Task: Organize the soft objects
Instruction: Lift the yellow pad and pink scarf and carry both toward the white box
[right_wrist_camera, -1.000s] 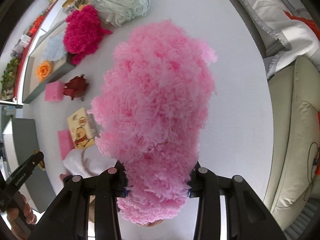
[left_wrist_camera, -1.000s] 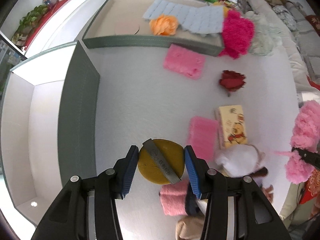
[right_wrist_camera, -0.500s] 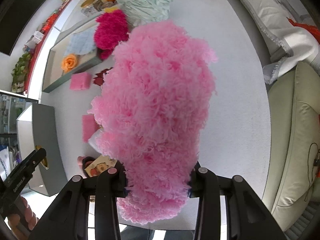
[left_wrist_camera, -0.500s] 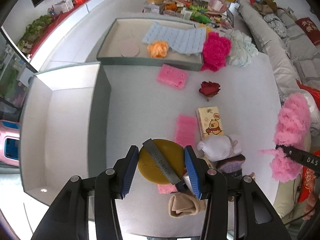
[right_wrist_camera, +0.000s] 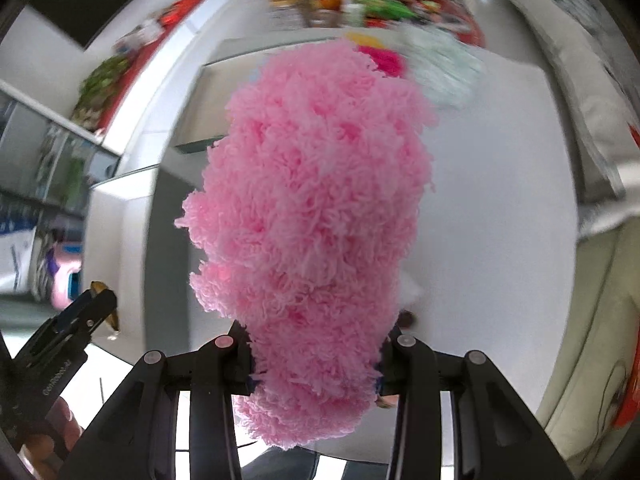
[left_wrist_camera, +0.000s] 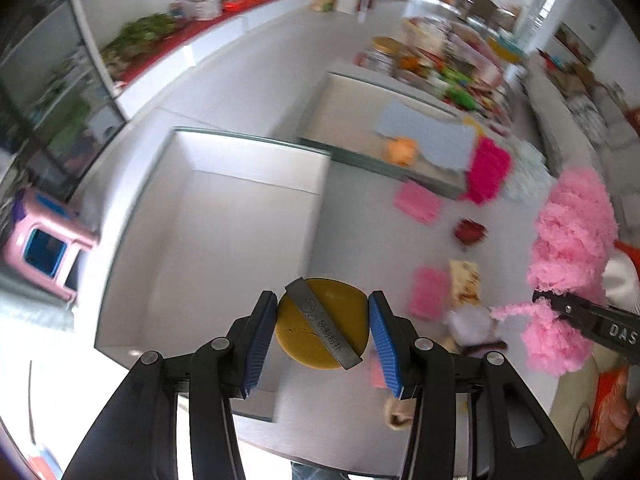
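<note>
Between the left gripper's (left_wrist_camera: 322, 322) jaws sat a yellow round pad (left_wrist_camera: 322, 322) with a grey band, clamped and held above the white surface (left_wrist_camera: 368, 208). The right gripper (right_wrist_camera: 316, 364) was clamped on a fluffy pink bundle (right_wrist_camera: 312, 208). Only an orange flower (left_wrist_camera: 400, 150) and a blue sheet (left_wrist_camera: 428, 140) lay in the far tray (left_wrist_camera: 360, 160); the near tray (left_wrist_camera: 240, 240) looked empty, and pink pads (left_wrist_camera: 418, 202) and a red flower (left_wrist_camera: 469, 231) were still loose, so most sorting remained. Compared with a second earlier, both hands had risen, and the surface looked farther off.
</note>
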